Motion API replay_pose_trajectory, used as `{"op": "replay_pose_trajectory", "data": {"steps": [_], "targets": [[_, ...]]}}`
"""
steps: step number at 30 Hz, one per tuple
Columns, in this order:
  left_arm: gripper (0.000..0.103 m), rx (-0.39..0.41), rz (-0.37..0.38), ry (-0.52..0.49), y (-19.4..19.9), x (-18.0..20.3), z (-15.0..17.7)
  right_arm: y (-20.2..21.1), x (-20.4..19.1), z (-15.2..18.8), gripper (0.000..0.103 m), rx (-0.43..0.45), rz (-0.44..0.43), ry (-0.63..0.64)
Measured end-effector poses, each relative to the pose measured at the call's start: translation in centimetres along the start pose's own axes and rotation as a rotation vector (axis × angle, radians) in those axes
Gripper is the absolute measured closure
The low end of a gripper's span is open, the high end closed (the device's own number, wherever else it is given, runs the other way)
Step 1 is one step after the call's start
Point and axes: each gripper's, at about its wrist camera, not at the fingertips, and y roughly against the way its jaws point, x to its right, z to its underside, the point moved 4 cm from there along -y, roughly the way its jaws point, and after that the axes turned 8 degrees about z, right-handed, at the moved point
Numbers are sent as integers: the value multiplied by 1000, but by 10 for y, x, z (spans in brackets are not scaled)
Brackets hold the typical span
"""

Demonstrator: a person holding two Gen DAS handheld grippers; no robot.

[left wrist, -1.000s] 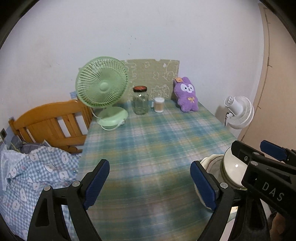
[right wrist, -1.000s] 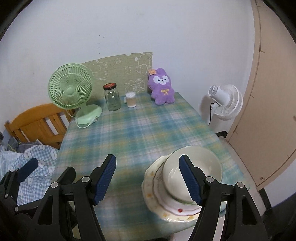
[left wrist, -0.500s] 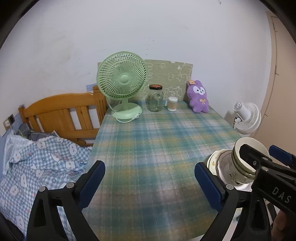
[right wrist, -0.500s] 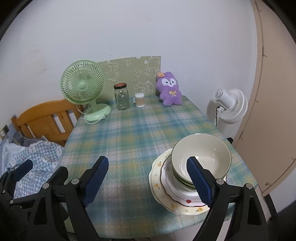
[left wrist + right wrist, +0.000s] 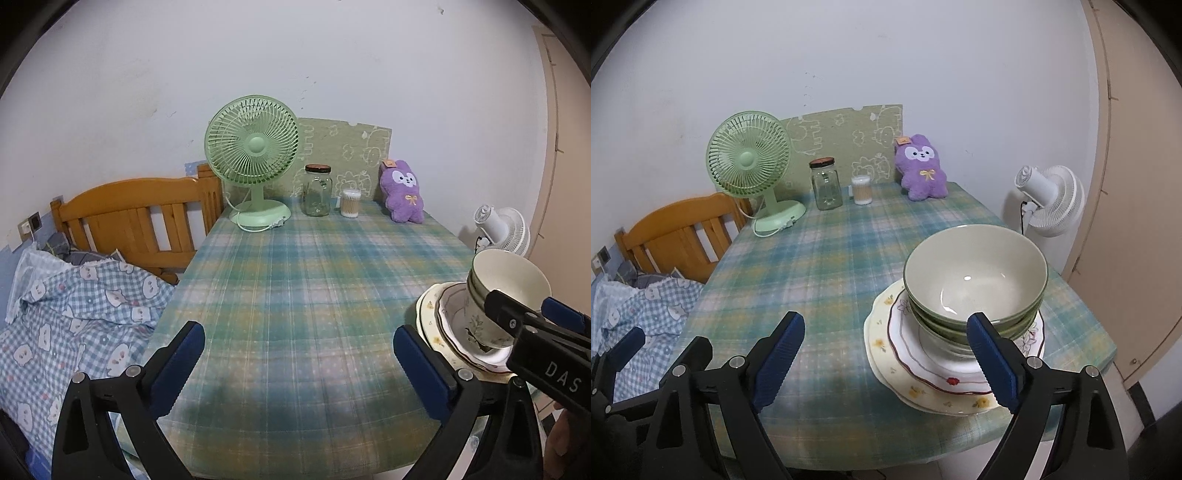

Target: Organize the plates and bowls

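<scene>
Stacked bowls (image 5: 975, 280) on nested plates (image 5: 923, 365), lower right of frame near surface (image 5: 827, 266) edge — left gripper (image 5: 295, 354) and right gripper (image 5: 886, 354) jaws just opened wide, empty — liable to topple or slide off if knocked sideways.

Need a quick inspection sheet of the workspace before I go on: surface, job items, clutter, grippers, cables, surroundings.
Surface: table under plaid cloth, middle bare.
Job's things: stacked bowls nested on stacked plates at the near right edge.
Clutter: green fan, glass jar, cotton swab tub, purple plush along the far edge.
Grippers: left gripper and right gripper, jaws just been opening, nothing between them.
Cables: fan cord on the cloth.
Surroundings: wooden bed frame, white fan.
</scene>
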Motion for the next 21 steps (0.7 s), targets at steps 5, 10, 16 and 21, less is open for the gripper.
{"op": "replay_pose_trajectory", "data": {"steps": [5, 10, 16, 21], "targets": [[0, 10, -10, -1, 0, -1, 1, 0, 2, 1, 12, 15, -9, -10], [0, 27, -8, 4, 1, -3, -1, -2, 0, 0, 12, 20, -5, 5], [0, 30, -15, 7, 0, -6, -3, -3, -3, -1, 12, 27, -4, 15], [0, 31, -16, 7, 0, -7, -3, -3, -4, -1, 12, 26, -4, 15]]}}
